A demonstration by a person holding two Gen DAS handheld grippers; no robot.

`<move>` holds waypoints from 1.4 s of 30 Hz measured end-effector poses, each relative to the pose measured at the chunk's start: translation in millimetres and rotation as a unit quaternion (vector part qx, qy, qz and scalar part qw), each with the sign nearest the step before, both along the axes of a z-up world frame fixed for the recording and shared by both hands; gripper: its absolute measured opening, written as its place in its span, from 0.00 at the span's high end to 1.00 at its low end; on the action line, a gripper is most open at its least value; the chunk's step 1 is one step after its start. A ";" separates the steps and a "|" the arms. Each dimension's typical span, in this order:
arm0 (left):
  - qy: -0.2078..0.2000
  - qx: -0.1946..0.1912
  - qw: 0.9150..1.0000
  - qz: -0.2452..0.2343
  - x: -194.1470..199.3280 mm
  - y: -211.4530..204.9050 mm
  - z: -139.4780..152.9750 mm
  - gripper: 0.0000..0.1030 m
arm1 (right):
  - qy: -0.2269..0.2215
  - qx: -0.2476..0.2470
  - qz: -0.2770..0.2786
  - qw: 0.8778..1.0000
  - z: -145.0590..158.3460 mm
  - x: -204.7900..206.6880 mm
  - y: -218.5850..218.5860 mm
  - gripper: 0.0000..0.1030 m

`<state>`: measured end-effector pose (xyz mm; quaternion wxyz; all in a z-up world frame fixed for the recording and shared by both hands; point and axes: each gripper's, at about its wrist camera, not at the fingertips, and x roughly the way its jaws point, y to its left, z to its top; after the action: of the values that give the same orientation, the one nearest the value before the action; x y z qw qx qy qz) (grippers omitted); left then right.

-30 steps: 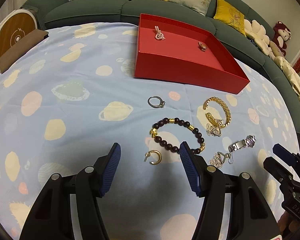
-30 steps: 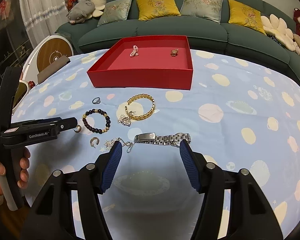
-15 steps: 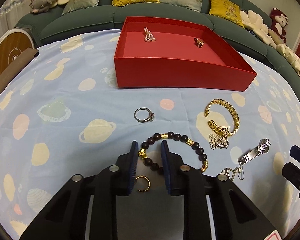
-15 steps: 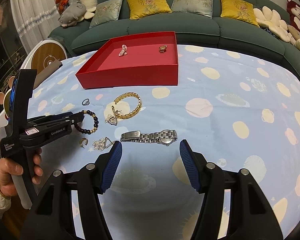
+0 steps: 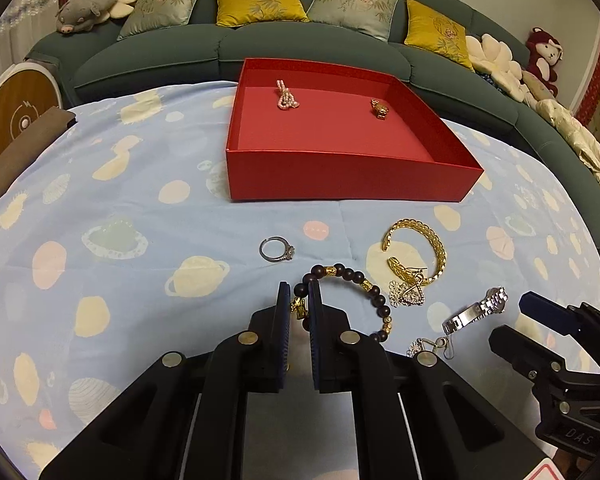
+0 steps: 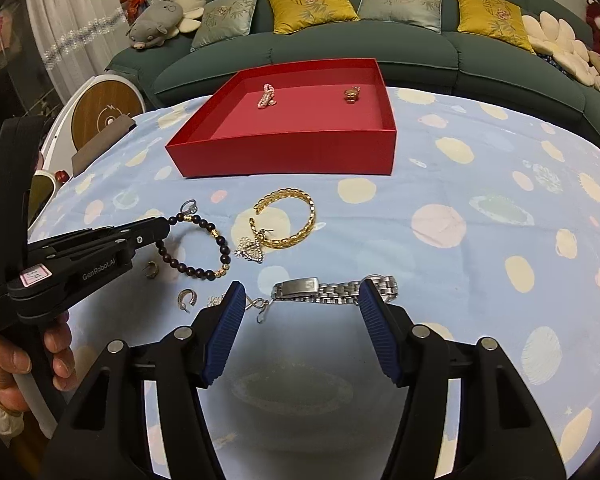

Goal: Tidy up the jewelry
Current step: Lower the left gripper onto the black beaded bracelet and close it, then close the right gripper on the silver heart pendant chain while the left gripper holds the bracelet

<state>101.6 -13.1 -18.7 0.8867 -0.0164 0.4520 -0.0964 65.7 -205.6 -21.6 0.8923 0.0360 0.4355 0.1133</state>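
Note:
A dark bead bracelet (image 5: 356,276) with gold beads lies on the planet-print cloth. My left gripper (image 5: 299,300) is closing on its left side, a gold bead pinched between the blue pads. In the right wrist view the left gripper (image 6: 162,227) meets the bracelet (image 6: 216,236) from the left. My right gripper (image 6: 302,286) stands open just in front of a silver watch (image 6: 336,290), not touching it. The red box (image 5: 340,176) holds a pearl piece (image 5: 286,96) and a gold charm (image 5: 380,110).
Loose on the cloth are a silver ring (image 5: 276,249), a gold bangle (image 5: 438,248), a sparkly pendant (image 6: 252,252), two small hoop earrings (image 6: 152,270) and a silver chain piece (image 6: 260,306). A green sofa (image 6: 340,52) curves behind the table.
My left gripper went forward over the gold hoop earring and its jaws closed from wide open onto the bead bracelet. The right gripper stayed open near the watch.

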 end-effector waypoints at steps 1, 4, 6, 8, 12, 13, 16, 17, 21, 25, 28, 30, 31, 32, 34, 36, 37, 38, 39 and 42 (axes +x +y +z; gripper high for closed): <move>-0.001 0.002 1.000 0.003 -0.3 2.3 0.6 0.94 | 0.001 0.000 0.003 1.000 -0.6 0.5 2.6 0.46; 0.002 0.002 1.000 0.012 0.1 11.4 0.2 0.94 | 0.005 0.004 0.012 1.000 -3.5 2.8 10.0 0.50; 0.007 0.004 1.000 0.018 0.8 17.1 -2.3 0.94 | 0.009 0.008 0.016 1.000 -6.3 6.1 15.7 0.54; 0.013 0.005 1.000 0.024 1.2 21.3 -5.5 0.94 | 0.013 0.009 0.019 1.000 -9.9 10.9 22.0 0.57; 0.018 0.006 1.000 0.024 -0.9 24.1 -8.0 0.94 | 0.015 0.011 0.019 1.000 -15.7 22.0 33.0 0.62; 0.016 0.006 1.000 0.022 -1.7 24.5 -7.2 0.94 | 0.016 0.013 0.018 1.000 -16.5 24.7 34.7 0.66; 0.013 0.006 1.000 0.022 -3.0 27.5 -4.9 0.94 | 0.019 0.015 0.014 1.000 -19.6 32.3 37.1 0.67; 0.014 0.004 1.000 0.023 -2.6 29.7 -5.0 0.94 | 0.021 0.014 0.012 1.000 -21.4 34.4 37.2 0.67; 0.019 0.001 0.999 0.027 -1.5 34.9 -7.3 0.94 | 0.033 0.022 0.012 0.999 -31.1 40.3 38.1 0.69; 0.023 -0.001 0.999 0.028 -2.5 37.0 -8.5 0.94 | 0.028 0.023 0.015 0.999 -33.4 42.6 40.5 0.71; 0.023 -0.002 0.999 0.027 -2.2 37.3 -8.6 0.94 | 0.027 0.019 0.017 0.999 -34.3 45.6 41.9 0.75; 0.024 -0.002 0.999 0.027 -2.2 37.0 -9.2 0.94 | 0.024 0.014 0.016 0.999 -35.5 47.2 42.2 0.78; 0.025 -0.002 0.999 0.027 -2.2 36.6 -9.4 0.94 | 0.023 0.013 0.015 1.000 -35.7 47.7 41.6 0.80; 0.025 -0.002 0.999 0.026 -2.3 36.4 -9.8 0.94 | 0.023 0.013 0.014 1.000 -35.8 48.5 40.9 0.84; 0.025 -0.001 0.999 0.025 -3.0 35.1 -10.1 0.94 | 0.024 0.014 0.015 1.000 -35.9 48.9 40.2 0.88; 0.026 -0.001 0.999 0.024 -2.7 34.6 -10.1 0.94 | 0.023 0.013 0.018 0.999 -34.9 47.7 41.1 0.90; 0.026 -0.001 0.999 0.024 -2.5 34.6 -10.0 0.94 | 0.022 0.013 0.020 0.999 -34.2 46.3 41.9 0.95; 0.025 -0.002 0.999 0.025 -2.6 34.9 -9.6 0.94 | 0.020 0.013 0.021 0.999 -32.6 45.2 42.6 0.99; 0.026 -0.003 0.999 0.025 -2.7 35.2 -9.1 0.94 | 0.018 0.014 0.023 0.999 -30.6 43.7 42.4 0.99; 0.023 -0.007 0.999 0.023 -3.4 35.1 -6.7 0.94 | 0.004 0.020 0.028 0.999 -21.9 38.5 41.7 1.00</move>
<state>98.2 22.0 -25.4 0.8781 -0.0351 0.4707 -0.0783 104.3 -163.9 -43.5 0.8863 0.0423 0.4371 0.1470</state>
